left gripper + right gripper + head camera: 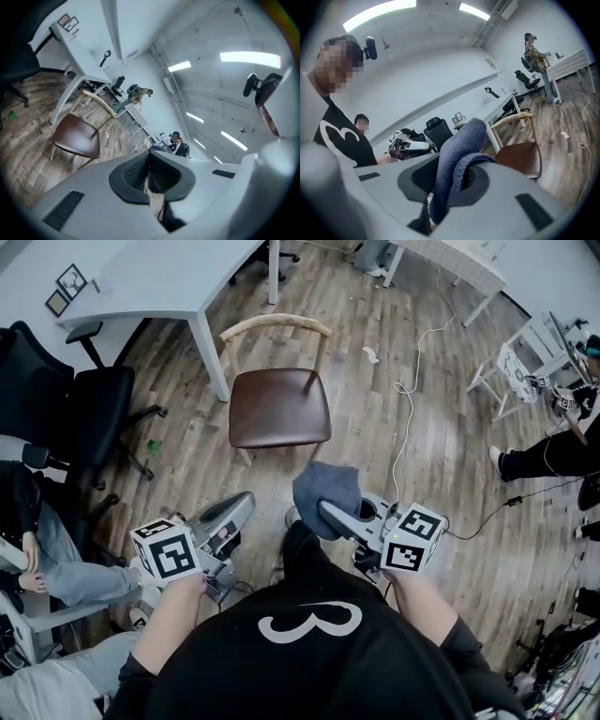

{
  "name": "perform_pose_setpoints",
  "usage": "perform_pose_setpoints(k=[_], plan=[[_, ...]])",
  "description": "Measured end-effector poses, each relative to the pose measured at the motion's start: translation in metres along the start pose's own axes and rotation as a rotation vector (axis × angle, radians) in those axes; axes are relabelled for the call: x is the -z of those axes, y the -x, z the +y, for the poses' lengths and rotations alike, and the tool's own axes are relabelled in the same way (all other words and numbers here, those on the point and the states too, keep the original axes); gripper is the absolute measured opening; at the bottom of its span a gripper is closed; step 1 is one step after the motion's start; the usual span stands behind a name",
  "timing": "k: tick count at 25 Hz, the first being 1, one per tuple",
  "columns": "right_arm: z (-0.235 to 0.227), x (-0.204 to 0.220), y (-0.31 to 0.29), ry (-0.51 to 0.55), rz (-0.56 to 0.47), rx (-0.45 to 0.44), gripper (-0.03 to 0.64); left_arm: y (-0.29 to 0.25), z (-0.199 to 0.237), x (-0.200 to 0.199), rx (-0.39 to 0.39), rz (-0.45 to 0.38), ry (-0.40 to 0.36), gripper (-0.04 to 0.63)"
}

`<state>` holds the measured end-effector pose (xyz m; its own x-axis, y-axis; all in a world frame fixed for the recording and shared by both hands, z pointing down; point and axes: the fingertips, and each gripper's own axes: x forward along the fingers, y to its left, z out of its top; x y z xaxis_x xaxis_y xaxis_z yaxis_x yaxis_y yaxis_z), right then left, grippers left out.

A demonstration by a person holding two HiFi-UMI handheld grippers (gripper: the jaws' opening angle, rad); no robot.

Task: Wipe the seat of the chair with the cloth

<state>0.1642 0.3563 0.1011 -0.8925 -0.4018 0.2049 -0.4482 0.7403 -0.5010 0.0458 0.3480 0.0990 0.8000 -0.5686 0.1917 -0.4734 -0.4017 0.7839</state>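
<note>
A blue-grey cloth (328, 486) is being clenched in the R gripper (326, 510), w/ both jaws clamped on a fold of it. In the right gripper view the fabric is being squeezed up out of the jaws in a hump and is also hanging below them. The cloth is being held off the seat; in the head view it sits between the chair's front edge and the person's body, touching nothing but the gripper.

The L gripper (242, 504) is being held low at the person's left, apart from the cloth. Its jaws are being pressed together pad to pad, w/ nothing between them, as the left gripper view shows.

The chair (279, 407), w/ a brown seat and a pale wood backrest (277, 326), is being touched by neither gripper. It is standing on the wood floor (441, 474), just beside a leg of the white table (187, 287).

As for writing, a white "3"-like figure is being shown on the person's black shirt (309, 622). Black-and-white square markers are being carried on each gripper's cube. Two small framed pictures (64, 289) are being kept on the table; their content is too small to read.
</note>
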Motion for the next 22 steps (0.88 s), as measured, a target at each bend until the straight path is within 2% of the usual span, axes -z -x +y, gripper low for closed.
perform_pose_setpoints(k=[4,11,18,22], plan=[[0.038,-0.008,0.018,-0.015,-0.044,-0.016,0.051,0.022,-0.047,-0.001,0.034,0.023,-0.127,0.015],[0.069,-0.042,0.035,0.043,-0.101,-0.043,0.049,0.031,-0.084,-0.018,0.080,-0.002,-0.209,0.015],[0.071,-0.041,0.038,0.060,-0.097,-0.030,0.049,0.022,-0.092,-0.011,0.115,-0.008,-0.212,0.015],[0.072,-0.046,0.039,0.061,-0.100,-0.030,0.048,0.021,-0.094,-0.007,0.114,-0.006,-0.176,0.015]])
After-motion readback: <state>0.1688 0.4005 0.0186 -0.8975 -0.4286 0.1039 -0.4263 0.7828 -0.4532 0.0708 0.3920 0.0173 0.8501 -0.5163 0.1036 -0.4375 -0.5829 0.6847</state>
